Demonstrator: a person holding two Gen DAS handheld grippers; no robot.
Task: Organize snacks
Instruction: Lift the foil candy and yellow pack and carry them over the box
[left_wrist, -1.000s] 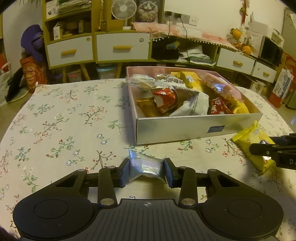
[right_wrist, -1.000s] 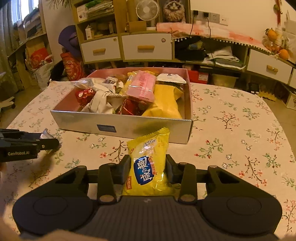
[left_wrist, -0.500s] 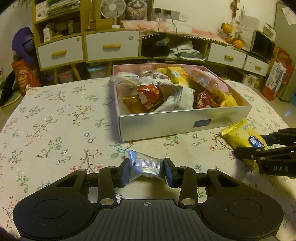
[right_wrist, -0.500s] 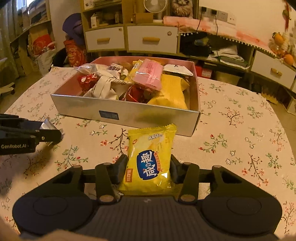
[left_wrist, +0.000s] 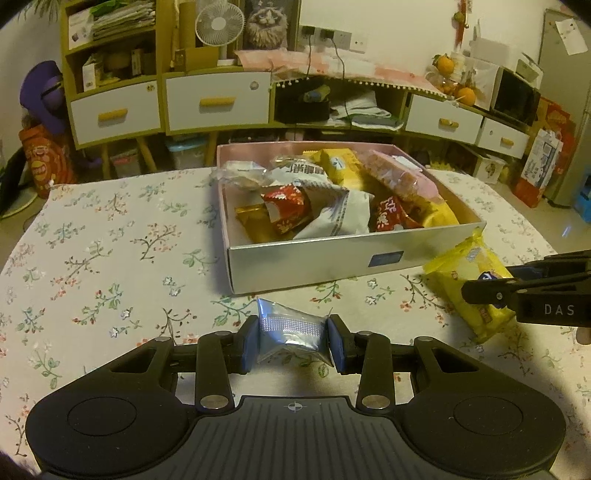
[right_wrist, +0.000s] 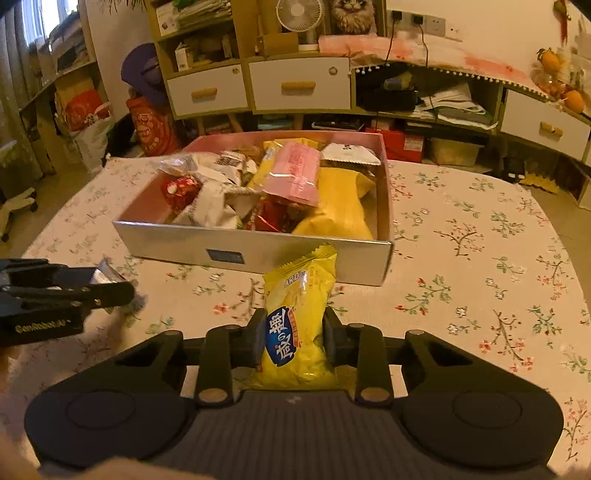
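1. The left gripper (left_wrist: 293, 341) pinches a small crinkled silver foil packet (left_wrist: 291, 332) above the floral tablecloth (left_wrist: 110, 258).
2. The right gripper (right_wrist: 294, 341), its jaws just closing, squeezes a yellow plastic snack bag (right_wrist: 297, 317) before the silver cardboard box (right_wrist: 295, 258).
3. The slick bag could slip free, or catch the near wall of the crowded box.

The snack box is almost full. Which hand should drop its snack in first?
Probably the right. The right gripper has just closed on the yellow packet, whose tip already reaches the snack box front wall. The left gripper, holding the silver packet, sits farther back from it.
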